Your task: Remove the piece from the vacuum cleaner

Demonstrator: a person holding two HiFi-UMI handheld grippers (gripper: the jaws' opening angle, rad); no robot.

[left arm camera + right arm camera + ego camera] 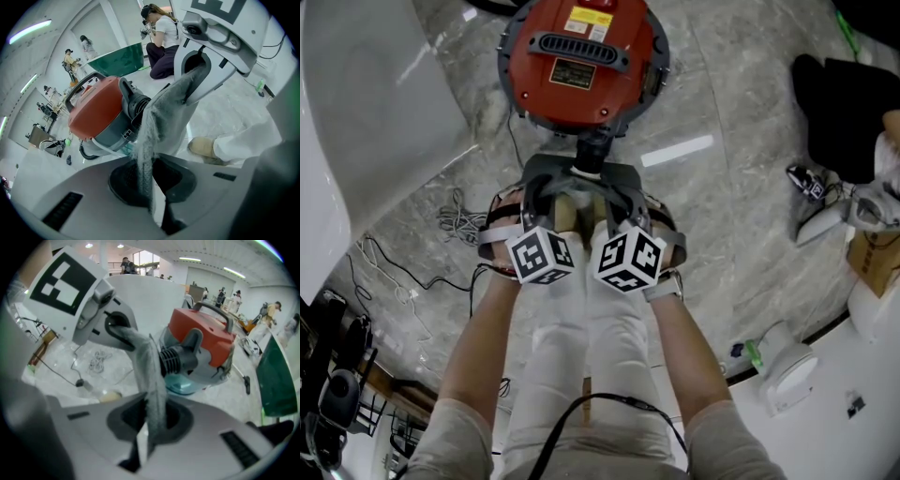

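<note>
L gripper (151, 187) & R gripper (151, 425) both clenched on grey piece (161, 119) — red vacuum (581, 61) labels (589, 21) unreadable.

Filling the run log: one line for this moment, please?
left hand-held gripper: shut on piece | right hand-held gripper: shut on piece | vacuum: on floor

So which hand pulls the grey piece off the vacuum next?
Right, marginally: left hand-held gripper and right hand-held gripper are both shut on the grey piece, but right sits nearer the black port.
</note>
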